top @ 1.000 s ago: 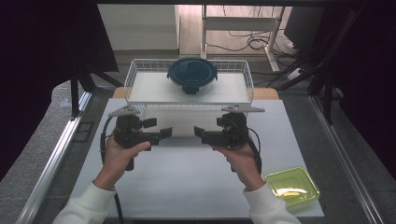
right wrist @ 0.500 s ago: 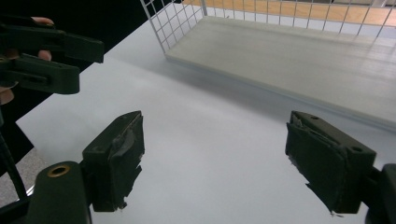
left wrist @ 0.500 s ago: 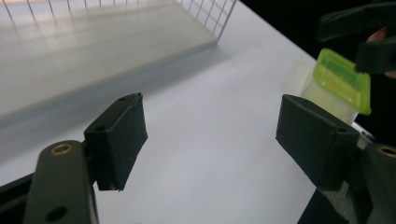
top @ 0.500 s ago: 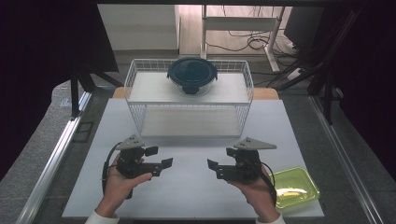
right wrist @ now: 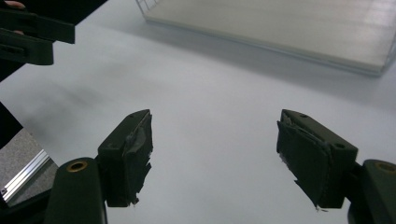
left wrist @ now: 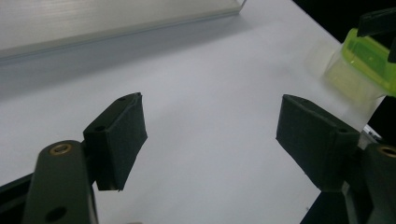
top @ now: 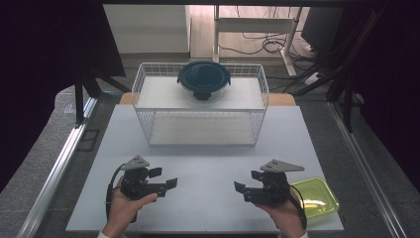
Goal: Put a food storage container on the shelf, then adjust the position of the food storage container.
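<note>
I see both hands pulled back from the wire basket (top: 200, 106) toward the near edge of the white table (top: 208, 163) and lower over it. My left gripper (top: 166, 181) now sits near the front left. My right gripper (top: 242, 191) sits just beside the green tray (top: 319, 196), and its jaws have just been closing, nothing between them.

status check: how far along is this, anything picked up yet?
Nothing looks done yet. The round lidded container sits on top of the wire rack, and the green tray lies at the near right corner of the white table. In hand: nothing. The left gripper and right gripper are both open over bare table, the right one's fingers having just narrowed on nothing. All handling remains.
</note>
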Motion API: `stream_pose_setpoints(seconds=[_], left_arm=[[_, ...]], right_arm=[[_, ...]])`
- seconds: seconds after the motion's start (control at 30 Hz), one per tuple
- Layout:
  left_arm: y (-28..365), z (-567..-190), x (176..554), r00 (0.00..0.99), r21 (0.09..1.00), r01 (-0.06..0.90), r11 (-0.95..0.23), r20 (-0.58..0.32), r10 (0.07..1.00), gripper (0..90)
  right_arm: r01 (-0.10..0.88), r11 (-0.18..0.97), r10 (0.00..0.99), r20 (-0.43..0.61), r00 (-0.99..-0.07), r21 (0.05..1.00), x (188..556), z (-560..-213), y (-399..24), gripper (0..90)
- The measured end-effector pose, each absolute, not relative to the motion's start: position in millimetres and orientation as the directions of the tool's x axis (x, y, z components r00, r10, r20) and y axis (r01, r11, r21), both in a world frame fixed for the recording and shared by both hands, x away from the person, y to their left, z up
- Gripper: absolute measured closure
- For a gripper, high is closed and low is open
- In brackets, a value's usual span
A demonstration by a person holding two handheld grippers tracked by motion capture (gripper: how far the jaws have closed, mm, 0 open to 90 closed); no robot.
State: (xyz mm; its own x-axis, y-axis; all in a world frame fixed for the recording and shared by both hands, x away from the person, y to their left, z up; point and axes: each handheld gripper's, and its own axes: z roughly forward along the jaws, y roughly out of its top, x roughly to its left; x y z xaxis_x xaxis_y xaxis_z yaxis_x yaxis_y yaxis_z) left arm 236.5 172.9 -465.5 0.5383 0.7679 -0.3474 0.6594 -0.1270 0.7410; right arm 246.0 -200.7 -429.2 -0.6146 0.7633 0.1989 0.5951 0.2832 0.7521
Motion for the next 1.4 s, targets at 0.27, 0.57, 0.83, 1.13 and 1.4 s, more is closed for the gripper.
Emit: stream_pose_setpoints(seconds=[0.27,0.57,0.83,1.13,1.4], left_arm=[[183,-471,238,0.499,0.728,0.680,-0.088,-0.371,0.783,24.1],[184,-464,233,0.504,0.741,0.667,-0.078,-0.371,0.780,23.1],[189,-463,232,0.509,0.737,0.671,-0.083,-0.377,0.774,23.5],[186,-466,233,0.519,0.723,0.682,-0.105,-0.378,0.766,23.1],[185,-469,233,0.524,0.712,0.692,-0.119,-0.382,0.761,23.3]], right_arm=[[0.610,0.284,0.768,0.206,-0.607,0.740,246,-429,-204,26.4],[0.612,0.286,0.780,0.192,-0.596,0.738,245,-424,-215,28.2],[0.628,0.266,0.803,0.193,-0.564,0.731,249,-421,-238,34.6],[0.641,0.277,0.826,0.163,-0.539,0.716,246,-416,-265,54.3],[0.656,0.315,0.858,0.089,-0.506,0.685,238,-415,-296,80.0]])
